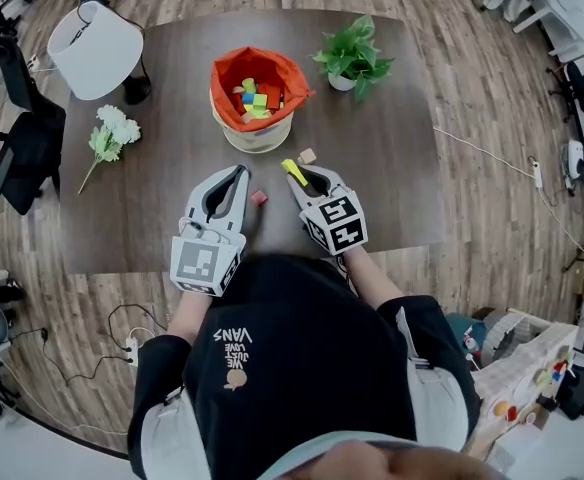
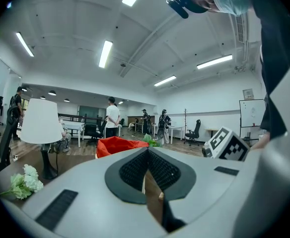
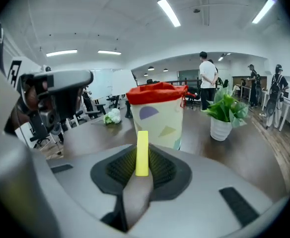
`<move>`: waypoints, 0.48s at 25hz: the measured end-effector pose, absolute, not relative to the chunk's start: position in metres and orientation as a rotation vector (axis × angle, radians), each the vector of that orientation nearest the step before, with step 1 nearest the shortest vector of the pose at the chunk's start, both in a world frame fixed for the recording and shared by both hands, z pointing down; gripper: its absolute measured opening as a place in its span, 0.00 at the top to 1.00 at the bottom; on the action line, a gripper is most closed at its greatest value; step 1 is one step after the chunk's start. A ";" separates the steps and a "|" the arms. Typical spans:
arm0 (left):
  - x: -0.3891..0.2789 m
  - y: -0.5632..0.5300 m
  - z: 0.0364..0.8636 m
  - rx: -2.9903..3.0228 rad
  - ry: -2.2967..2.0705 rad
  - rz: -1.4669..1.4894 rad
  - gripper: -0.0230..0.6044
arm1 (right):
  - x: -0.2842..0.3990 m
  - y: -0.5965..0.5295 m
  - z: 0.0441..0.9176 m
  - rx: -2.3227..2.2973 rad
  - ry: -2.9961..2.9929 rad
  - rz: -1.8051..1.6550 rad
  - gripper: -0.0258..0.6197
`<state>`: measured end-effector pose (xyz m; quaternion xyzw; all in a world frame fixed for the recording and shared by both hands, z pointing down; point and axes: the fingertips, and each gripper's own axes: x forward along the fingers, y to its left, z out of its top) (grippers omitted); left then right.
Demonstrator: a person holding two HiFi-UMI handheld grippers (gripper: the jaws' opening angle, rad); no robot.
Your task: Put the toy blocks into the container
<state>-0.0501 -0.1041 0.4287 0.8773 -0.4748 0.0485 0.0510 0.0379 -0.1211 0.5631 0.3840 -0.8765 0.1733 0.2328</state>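
The container [image 1: 257, 136] stands on the table [image 1: 152, 218], close to the middle of the far edge. It has an orange cloth inside. Some toy blocks [image 1: 255, 98] already lie in it, and I can see green, yellow, red and blue ones. So a good part of the job looks done.

The right claw [image 1: 305, 176] is closed on a long yellow block [image 1: 293, 171]. The right gripper view shows the block standing up straight between the two pads, with the container right ahead of it. The block looks to be up off the table, over the middle part, between the container and the near edge. It is not in the container yet.

The left claw [image 1: 240, 173] is closed with nothing in it, and its pads meet at the tip. It sits by the near edge, left of the right claw.

Two blocks lie on the table. A small pink block [image 1: 259, 197] is between the two claws, toward the near edge. A tan block [image 1: 307, 155] is just past the tip of the right claw, on the container's side.

I think three blocks are left to go in: the yellow one, the pink one and the tan one. I cannot tell if any more hide under the claws.
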 end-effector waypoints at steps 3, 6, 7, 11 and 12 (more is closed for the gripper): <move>-0.052 -0.106 0.429 2.668 -1.454 0.146 0.95 | 0.034 -0.127 0.532 1.083 -2.482 0.417 0.83; -0.055 -0.111 0.427 2.672 -1.466 0.147 0.95 | 0.030 -0.134 0.499 1.115 -2.570 0.372 0.83; -0.056 -0.112 0.426 2.673 -1.471 0.146 0.95 | 0.029 -0.136 0.489 1.129 -2.597 0.355 0.83; -0.060 -0.119 0.420 2.678 -1.491 0.128 0.95 | 0.026 -0.142 0.455 1.166 -2.672 0.277 0.83; -0.061 -0.120 0.419 2.681 -1.495 0.128 0.95 | 0.025 -0.144 0.449 1.168 -2.683 0.261 0.83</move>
